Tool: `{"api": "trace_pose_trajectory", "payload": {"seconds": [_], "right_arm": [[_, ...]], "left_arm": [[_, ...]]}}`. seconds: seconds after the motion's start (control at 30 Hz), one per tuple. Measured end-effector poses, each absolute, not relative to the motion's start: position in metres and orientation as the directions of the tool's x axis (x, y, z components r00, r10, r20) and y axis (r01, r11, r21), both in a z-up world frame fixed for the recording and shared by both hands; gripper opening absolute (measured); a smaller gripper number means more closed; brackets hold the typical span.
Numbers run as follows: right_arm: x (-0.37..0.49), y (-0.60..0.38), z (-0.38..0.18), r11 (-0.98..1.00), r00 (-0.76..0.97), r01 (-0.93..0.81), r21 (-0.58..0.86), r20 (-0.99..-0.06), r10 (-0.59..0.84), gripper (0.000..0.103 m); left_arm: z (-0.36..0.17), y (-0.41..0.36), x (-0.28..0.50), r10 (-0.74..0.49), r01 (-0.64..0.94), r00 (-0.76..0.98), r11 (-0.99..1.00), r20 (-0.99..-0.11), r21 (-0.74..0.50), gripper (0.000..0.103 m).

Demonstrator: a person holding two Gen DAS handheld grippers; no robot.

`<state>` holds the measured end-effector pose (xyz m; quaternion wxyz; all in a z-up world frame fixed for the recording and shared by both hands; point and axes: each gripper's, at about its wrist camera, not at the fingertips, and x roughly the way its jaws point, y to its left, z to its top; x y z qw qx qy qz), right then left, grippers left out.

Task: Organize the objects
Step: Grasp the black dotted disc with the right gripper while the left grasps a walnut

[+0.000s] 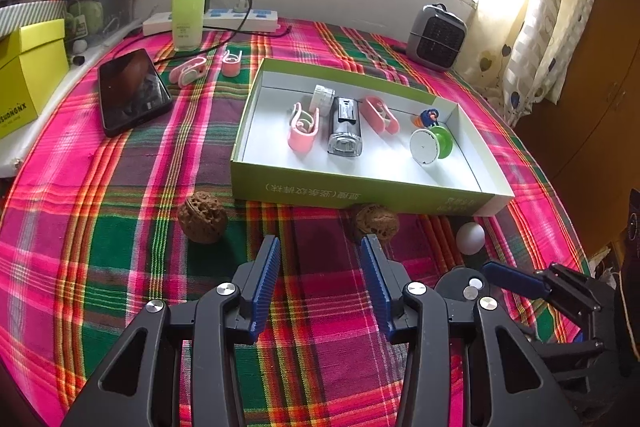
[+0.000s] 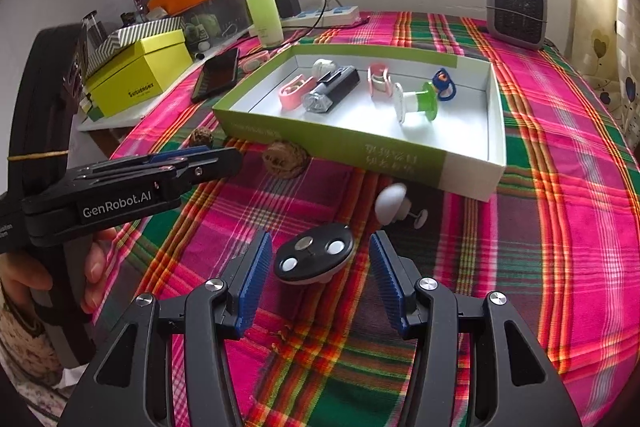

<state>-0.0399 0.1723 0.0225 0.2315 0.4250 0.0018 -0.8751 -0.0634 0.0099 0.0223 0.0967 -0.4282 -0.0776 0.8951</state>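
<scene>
A shallow green-and-white box point(image 1: 360, 193) point(image 2: 340, 143) lies on the plaid cloth and holds pink clips, a silver-black device point(image 1: 345, 125), a small white jar and a green-white spool point(image 2: 416, 101). My left gripper point(image 1: 320, 247) is open and empty above the cloth, just short of a walnut point(image 1: 376, 219) by the box front. A second walnut point(image 1: 202, 217) lies to the left. My right gripper point(image 2: 320, 247) is open around a black oval disc point(image 2: 314, 257) with white and silver dots. A white ball point(image 2: 391, 205) lies just beyond it.
A black phone point(image 1: 132, 91), two pink clips point(image 1: 188, 71), a green bottle point(image 1: 190, 3) and a power strip point(image 1: 212, 21) lie behind the box on the left. A grey heater point(image 1: 436, 37) stands at the back right. Yellow boxes point(image 2: 140, 83) are at the left edge.
</scene>
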Motion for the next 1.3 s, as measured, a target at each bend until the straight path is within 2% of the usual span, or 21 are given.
{"api": "trace_pose_trajectory", "payload": {"seconds": [0.47, 0.53, 0.57, 0.67, 0.8, 1.3], "right_arm": [[-0.042, 0.171, 0.015, -0.907, -0.536, 0.384, 0.176, -0.757, -0.374, 0.052], [-0.043, 0.173, 0.015, -0.91, -0.542, 0.374, 0.18, -0.754, -0.372, 0.048], [-0.043, 0.174, 0.016, -0.912, -0.546, 0.37, 0.176, -0.753, -0.367, 0.042], [-0.043, 0.178, 0.016, -0.914, -0.549, 0.364, 0.178, -0.752, -0.365, 0.041], [-0.041, 0.179, 0.018, -0.913, -0.555, 0.366, 0.178, -0.746, -0.368, 0.031], [-0.035, 0.19, 0.018, -0.925, -0.569, 0.343, 0.164, -0.747, -0.344, 0.03]], "left_arm": [[0.019, 0.013, -0.069, 0.27, -0.121, -0.598, -0.961, -0.755, -0.248, 0.041], [0.019, 0.014, -0.069, 0.274, -0.127, -0.595, -0.96, -0.755, -0.248, 0.041], [0.019, 0.015, -0.069, 0.275, -0.129, -0.595, -0.96, -0.755, -0.248, 0.041], [0.019, 0.018, -0.07, 0.281, -0.138, -0.591, -0.959, -0.756, -0.249, 0.041], [0.019, 0.021, -0.071, 0.288, -0.146, -0.587, -0.957, -0.756, -0.25, 0.041], [0.019, 0.044, -0.079, 0.308, -0.211, -0.569, -0.951, -0.763, -0.227, 0.046]]}}
